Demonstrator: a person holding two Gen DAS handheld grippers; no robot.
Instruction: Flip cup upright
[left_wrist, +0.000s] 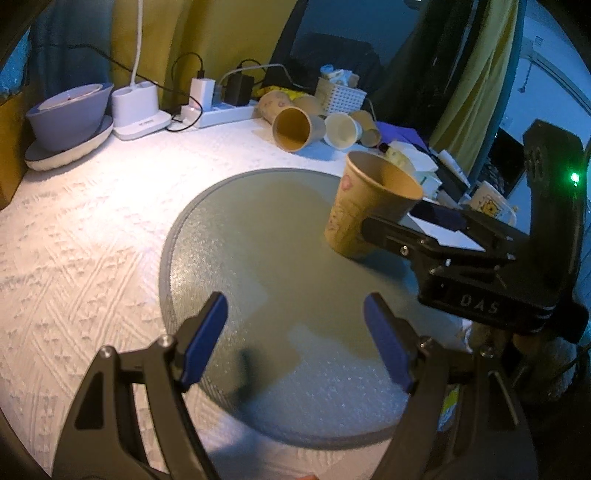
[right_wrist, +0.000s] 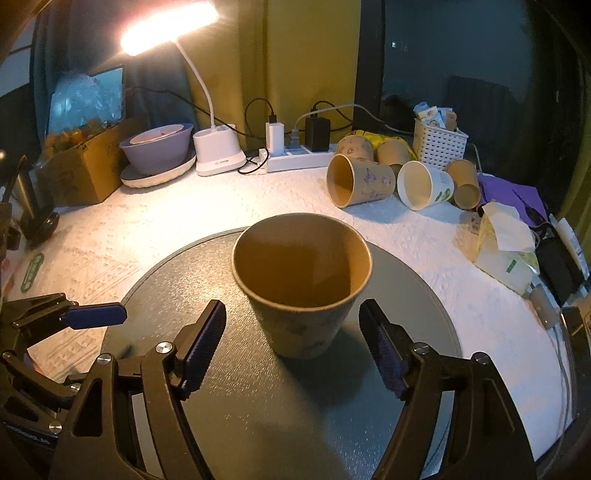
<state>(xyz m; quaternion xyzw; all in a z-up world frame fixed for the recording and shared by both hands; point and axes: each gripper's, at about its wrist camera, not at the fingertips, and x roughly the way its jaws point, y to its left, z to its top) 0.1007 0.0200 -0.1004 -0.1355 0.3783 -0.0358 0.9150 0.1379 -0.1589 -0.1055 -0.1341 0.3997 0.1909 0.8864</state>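
A brown paper cup (right_wrist: 301, 284) stands upright, mouth up, on the round grey mat (right_wrist: 221, 406). My right gripper (right_wrist: 293, 343) is open, its blue pads either side of the cup's lower half with gaps to its wall. In the left wrist view the same cup (left_wrist: 369, 206) stands at the mat's (left_wrist: 258, 258) far right edge, with the right gripper (left_wrist: 402, 236) beside it. My left gripper (left_wrist: 295, 339) is open and empty over the mat's near part. One of its fingers (right_wrist: 96, 315) shows at the left of the right wrist view.
Several paper cups (right_wrist: 360, 181) lie on their sides at the back right by a white basket (right_wrist: 439, 144). A lit desk lamp (right_wrist: 218, 147), power strip (right_wrist: 299, 158), purple bowl (right_wrist: 159, 147) and cardboard box (right_wrist: 85, 173) line the back. A tissue pack (right_wrist: 502, 240) lies right.
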